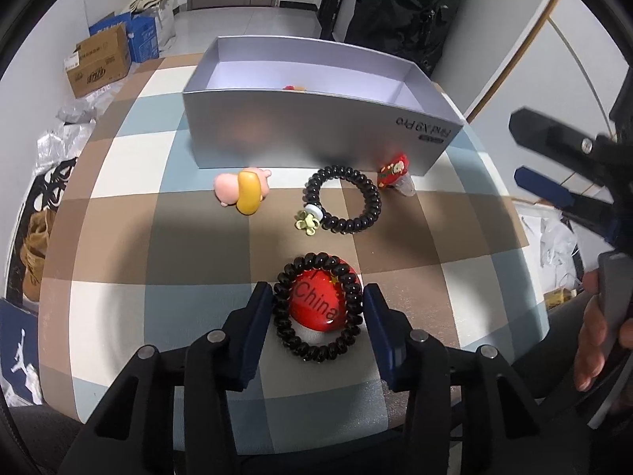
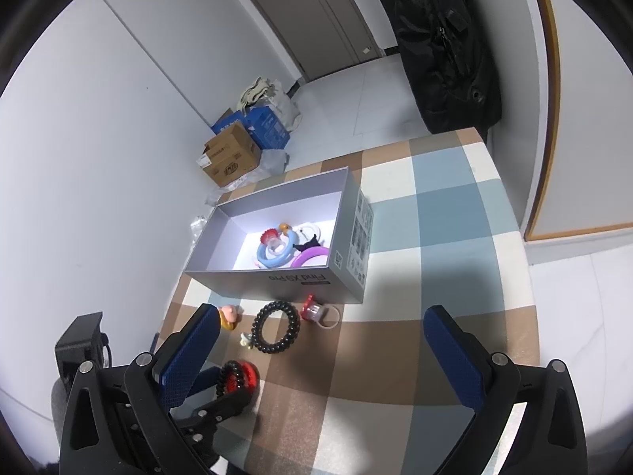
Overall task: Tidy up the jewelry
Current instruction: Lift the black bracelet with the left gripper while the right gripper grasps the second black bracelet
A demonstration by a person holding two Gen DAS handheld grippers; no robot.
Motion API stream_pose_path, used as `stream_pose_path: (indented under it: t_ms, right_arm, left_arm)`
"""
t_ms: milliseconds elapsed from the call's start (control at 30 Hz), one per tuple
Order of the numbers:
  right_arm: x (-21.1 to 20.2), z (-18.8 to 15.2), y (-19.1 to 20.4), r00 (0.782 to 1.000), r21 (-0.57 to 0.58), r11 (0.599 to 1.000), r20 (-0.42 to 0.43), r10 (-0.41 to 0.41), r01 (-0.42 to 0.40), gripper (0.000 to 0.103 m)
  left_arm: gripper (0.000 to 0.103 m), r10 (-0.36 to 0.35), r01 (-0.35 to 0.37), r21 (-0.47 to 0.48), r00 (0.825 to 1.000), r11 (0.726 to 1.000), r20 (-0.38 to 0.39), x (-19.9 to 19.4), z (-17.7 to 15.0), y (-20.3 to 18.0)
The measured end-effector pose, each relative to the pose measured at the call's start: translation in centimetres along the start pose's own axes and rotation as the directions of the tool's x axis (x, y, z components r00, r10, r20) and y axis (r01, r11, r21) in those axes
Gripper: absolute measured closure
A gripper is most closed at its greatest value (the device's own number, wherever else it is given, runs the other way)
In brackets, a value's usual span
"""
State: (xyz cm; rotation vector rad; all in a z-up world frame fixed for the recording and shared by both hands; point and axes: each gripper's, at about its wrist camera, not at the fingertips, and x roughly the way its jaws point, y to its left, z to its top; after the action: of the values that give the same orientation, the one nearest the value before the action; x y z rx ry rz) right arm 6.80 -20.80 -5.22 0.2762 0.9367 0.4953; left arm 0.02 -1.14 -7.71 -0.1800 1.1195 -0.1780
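Observation:
On the checked tablecloth lies a black coil hair tie (image 1: 316, 350) ringed around a red "China" charm (image 1: 316, 301). My left gripper (image 1: 317, 297) is shut on this tie, one blue pad pressing each side. In the right wrist view the same tie (image 2: 236, 380) shows at the lower left. A second black coil tie (image 1: 344, 198) with a green flower, a pink and yellow figure (image 1: 245, 190) and a red charm ring (image 1: 393, 174) lie in front of the silver box (image 1: 316, 130). My right gripper (image 2: 322, 352) hovers open and empty over the cloth.
The silver box (image 2: 277, 281) holds a blue ring (image 2: 273, 257), a purple ring (image 2: 310, 255) and other small pieces. Cardboard boxes (image 2: 231, 158) stand on the floor beyond the table. A black bag (image 2: 447, 39) hangs at the far corner. A hand (image 1: 593, 336) grips the right tool.

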Motion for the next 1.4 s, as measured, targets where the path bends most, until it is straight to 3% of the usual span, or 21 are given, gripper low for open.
stream_pose_path:
  t_ms: [233,767,1067,1167,1400]
  right_arm:
    - [0.3,0.0,-0.1,1.0,0.004,1.0,-0.009,-0.003,0.003,0.0]
    - [2.2,-1.3,1.1,0.995,-0.05,0.999,-0.102,-0.018,0.013,0.001]
    - [5.1,-2.9,4.1,0.978,-0.239,0.969,-0.177,-0.112,0.068,0.019]
    - [6.2,-3.5,4.9,0.97,-0.303,0.949,-0.189,-0.151,0.089,0.03]
    - [7.8,-3.8,5.9,0.97,-0.348,0.933,-0.183,-0.162,0.09,0.041]
  left_arm:
    - [0.062,-0.041,0.041,-0.026,0.999,0.999,0.024,-0.9,0.8,0.3]
    - [0.063,-0.115,0.141,-0.206,0.984,0.968,0.135,-3.2,3.5,4.2]
    - [0.063,-0.134,0.176,-0.23,0.974,0.957,0.184,-4.8,4.3,5.7]
    - [0.063,-0.151,0.192,-0.234,0.972,0.953,0.18,-4.7,4.4,6.0]
    - [0.063,-0.174,0.214,-0.247,0.969,0.945,0.175,-4.7,4.6,6.6]
